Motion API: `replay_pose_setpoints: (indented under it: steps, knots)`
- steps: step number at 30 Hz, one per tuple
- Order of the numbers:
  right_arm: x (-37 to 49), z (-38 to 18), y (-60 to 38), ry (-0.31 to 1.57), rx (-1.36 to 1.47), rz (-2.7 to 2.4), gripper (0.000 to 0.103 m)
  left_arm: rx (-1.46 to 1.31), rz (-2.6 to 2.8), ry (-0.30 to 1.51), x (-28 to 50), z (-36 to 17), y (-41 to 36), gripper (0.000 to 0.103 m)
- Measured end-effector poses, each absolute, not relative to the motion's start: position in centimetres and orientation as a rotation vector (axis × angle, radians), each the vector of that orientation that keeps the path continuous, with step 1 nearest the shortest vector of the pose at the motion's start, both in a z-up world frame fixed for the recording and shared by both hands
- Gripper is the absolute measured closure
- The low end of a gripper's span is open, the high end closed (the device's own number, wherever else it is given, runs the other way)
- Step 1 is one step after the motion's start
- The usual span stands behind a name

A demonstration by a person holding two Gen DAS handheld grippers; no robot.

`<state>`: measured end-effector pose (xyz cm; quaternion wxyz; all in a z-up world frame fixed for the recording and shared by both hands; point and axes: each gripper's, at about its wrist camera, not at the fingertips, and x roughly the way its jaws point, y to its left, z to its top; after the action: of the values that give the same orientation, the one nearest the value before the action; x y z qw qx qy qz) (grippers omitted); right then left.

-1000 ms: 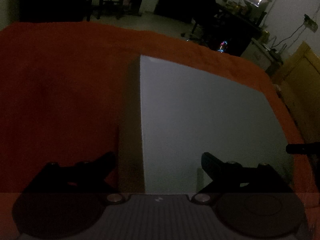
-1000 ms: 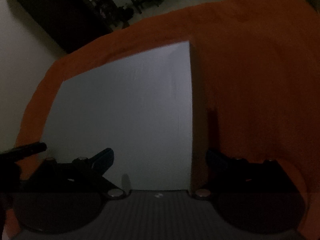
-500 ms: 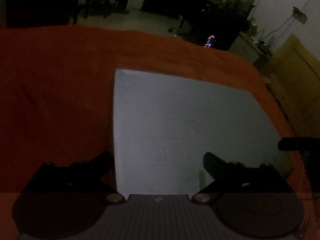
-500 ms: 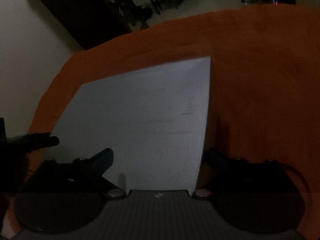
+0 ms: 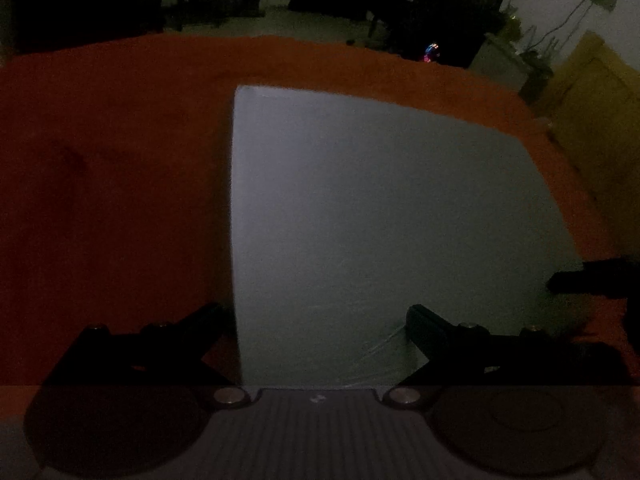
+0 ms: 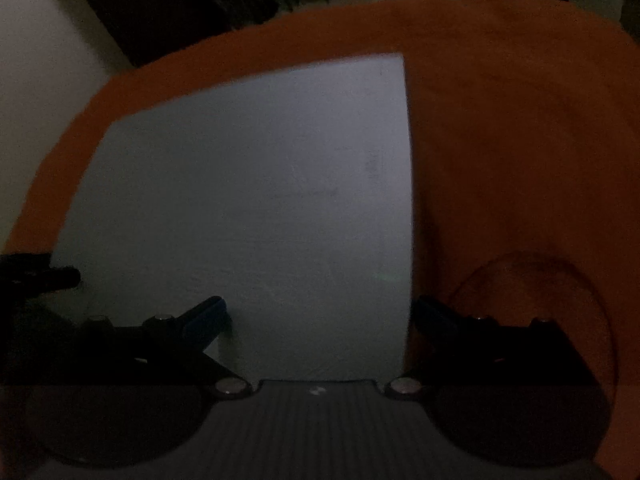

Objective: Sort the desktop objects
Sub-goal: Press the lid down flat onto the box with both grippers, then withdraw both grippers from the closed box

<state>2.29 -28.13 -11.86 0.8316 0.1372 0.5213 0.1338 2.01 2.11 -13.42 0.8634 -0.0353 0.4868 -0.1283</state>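
Note:
A large white flat box [image 5: 380, 220] lies on an orange cloth [image 5: 112, 184] in dim light. My left gripper [image 5: 316, 316] is open and straddles the box's near left edge: one finger is over the cloth, the other over the white top. In the right wrist view the same box [image 6: 248, 200] fills the left half. My right gripper [image 6: 320, 308] is open across its near right edge. I cannot tell whether either gripper touches the box. Each gripper's dark fingertip shows at the edge of the other's view.
The orange cloth [image 6: 512, 140] covers the whole surface and drops away at the far edge. A faint round outline [image 6: 536, 264] shows on it by my right gripper. Dark furniture [image 5: 440, 20], a yellowish cabinet [image 5: 592, 120] and a pale wall [image 6: 36, 60] stand beyond.
A second ago the box's shaded side walls showed in both views; now only its white top is seen, larger and blurred by motion. Both grippers stay open.

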Motion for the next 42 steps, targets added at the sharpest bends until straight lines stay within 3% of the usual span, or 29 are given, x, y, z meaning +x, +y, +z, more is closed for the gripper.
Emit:
replay_pose_setpoints:
  steps: [5, 11, 14, 24, 34, 42]
  knots:
    - [2.7, -12.4, -28.1, 1.097, 0.335, 0.26, 0.0, -0.097, -0.251, 1.013, 2.2, -13.9, 1.8, 0.001]
    - [1.9, -11.5, -26.8, 1.064, 0.311, 0.186, 0.001, -0.119, -0.245, 0.971, 1.6, -12.8, 2.5, 0.007]
    - [0.8, -9.7, -26.4, 1.004, 0.335, 0.168, 0.001, -0.145, -0.245, 0.92, 0.6, -10.9, 3.2, 0.001]
    - [-3.6, -3.1, -23.7, 0.889, 0.395, 0.087, 0.0, -0.142, -0.211, 0.835, -3.4, -6.0, 1.8, 0.0]
    - [-8.3, 0.4, -20.7, 0.855, 0.344, 0.055, 0.0, -0.08, -0.199, 0.79, -7.7, -3.0, 0.8, 0.0]
    - [-8.4, -0.1, -16.6, 0.918, 0.246, 0.023, 0.0, -0.071, -0.194, 0.832, -7.7, -2.5, 0.2, 0.0]
